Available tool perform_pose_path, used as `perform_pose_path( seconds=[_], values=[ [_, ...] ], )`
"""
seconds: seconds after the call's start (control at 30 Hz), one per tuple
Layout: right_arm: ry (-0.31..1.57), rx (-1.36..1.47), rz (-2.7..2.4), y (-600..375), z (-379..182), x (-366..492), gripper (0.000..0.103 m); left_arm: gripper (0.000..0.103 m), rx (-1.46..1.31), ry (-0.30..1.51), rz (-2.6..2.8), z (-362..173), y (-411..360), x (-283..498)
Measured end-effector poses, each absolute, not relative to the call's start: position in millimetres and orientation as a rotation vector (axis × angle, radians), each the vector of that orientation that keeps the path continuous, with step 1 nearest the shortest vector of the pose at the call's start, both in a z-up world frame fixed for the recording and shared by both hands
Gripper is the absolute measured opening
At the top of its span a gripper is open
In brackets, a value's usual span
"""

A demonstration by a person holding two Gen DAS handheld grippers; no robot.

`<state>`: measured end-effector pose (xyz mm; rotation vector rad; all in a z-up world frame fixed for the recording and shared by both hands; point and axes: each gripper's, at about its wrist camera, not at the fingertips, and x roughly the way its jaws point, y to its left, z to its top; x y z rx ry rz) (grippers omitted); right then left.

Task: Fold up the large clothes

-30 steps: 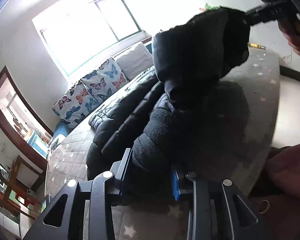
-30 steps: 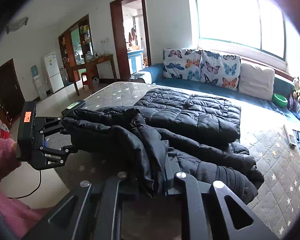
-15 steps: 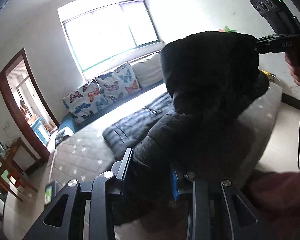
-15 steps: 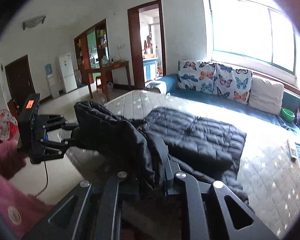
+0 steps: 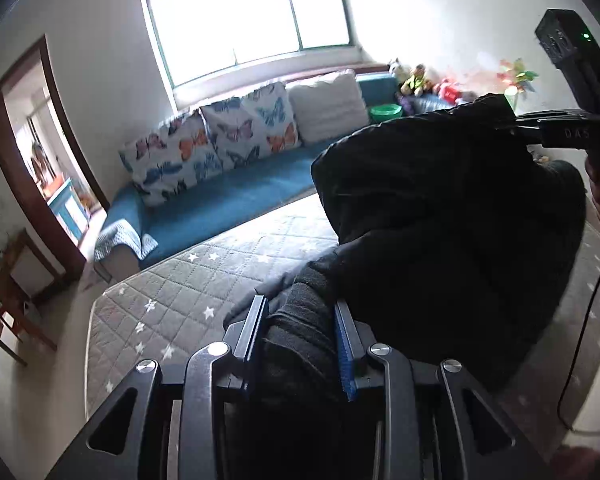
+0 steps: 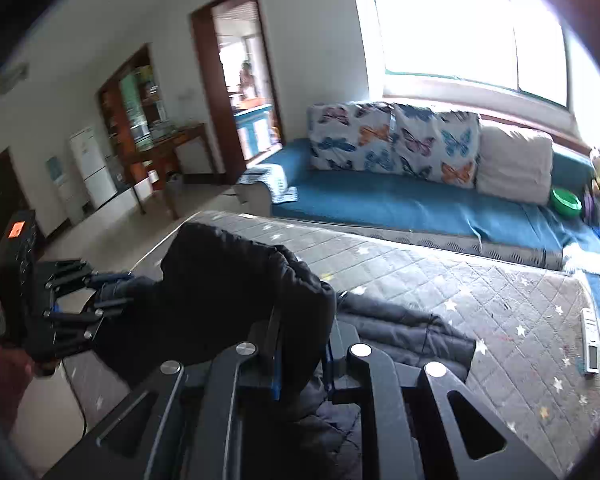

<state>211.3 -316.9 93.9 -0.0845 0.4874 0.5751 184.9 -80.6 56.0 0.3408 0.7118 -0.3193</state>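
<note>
Black quilted fabric fills the left wrist view: the puffer jacket point(image 5: 440, 232) hangs lifted above the star-patterned quilted mattress point(image 5: 172, 300), and the left gripper point(image 5: 300, 336) has its 2 fingers pressed onto a ribbed knit cuff of the jacket, a narrow gap between them packed with cloth. At the upper right edge the right gripper point(image 5: 516, 124) pinches the jacket's raised top edge. Behind stand a blue sofa point(image 5: 228, 200) and 2 butterfly cushions point(image 5: 216, 144). In the right wrist view, the right gripper point(image 6: 300, 344) clamps a thick fold of the jacket point(image 6: 228, 280) between nearly closed fingers, while the rest of the garment trails down onto the mattress point(image 6: 480, 300). To the left, the left gripper point(image 6: 108, 292) grips the far end, its fingers wrapped in dark cloth. A remote control point(image 6: 591, 344) lies near the mattress's right edge.
</note>
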Motion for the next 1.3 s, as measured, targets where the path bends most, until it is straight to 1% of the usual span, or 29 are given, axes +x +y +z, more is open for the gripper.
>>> perform_pose_path(
  seconds=[0.1,0.33,0.53,0.6,0.63,0.73,0.8,0.93,1.0,1.1,1.13,1.2,1.23,1.3],
  values=[
    [0.534,-0.036,0.538,-313,82,255,0.017,0.034,0.339,0.776,-0.301,44,-90,232],
    [0.658,0.001,0.465,-307,42,321,0.017,0.034,0.291,0.923,-0.290,-3,-99,328],
    [0.771,-0.011,0.405,-299,3,352,0.017,0.036,0.272,1.005,-0.271,-49,-96,377],
    [0.820,0.008,0.394,-298,-7,363,0.017,0.041,0.274,1.023,-0.255,-62,-92,387],
    [0.839,0.016,0.387,-298,-10,368,0.017,0.042,0.277,1.032,-0.253,-70,-90,395],
    [0.899,0.046,0.361,-304,-27,378,0.024,0.046,0.279,1.053,-0.251,-95,-89,414],
    [0.918,0.081,0.367,-308,-31,384,0.025,0.049,0.269,1.047,-0.252,-102,-80,400],
    [0.920,0.114,0.367,-316,-34,384,0.027,0.055,0.226,1.061,-0.251,-114,-71,398],
    [0.914,0.099,0.360,-312,-34,386,0.028,0.062,0.214,1.068,-0.242,-120,-68,400],
    [0.906,0.084,0.352,-312,-36,385,0.030,0.070,0.189,1.080,-0.225,-127,-64,403],
    [0.907,0.085,0.354,-312,-36,386,0.031,0.071,0.183,1.083,-0.223,-126,-65,402],
    [0.908,0.088,0.354,-312,-36,388,0.031,0.076,0.181,1.085,-0.208,-125,-65,401],
    [0.904,0.086,0.353,-313,-34,387,0.031,0.076,0.187,1.083,-0.203,-127,-66,402],
    [0.894,0.076,0.350,-310,-30,387,0.034,0.079,0.196,1.079,-0.195,-129,-67,403]
  ],
)
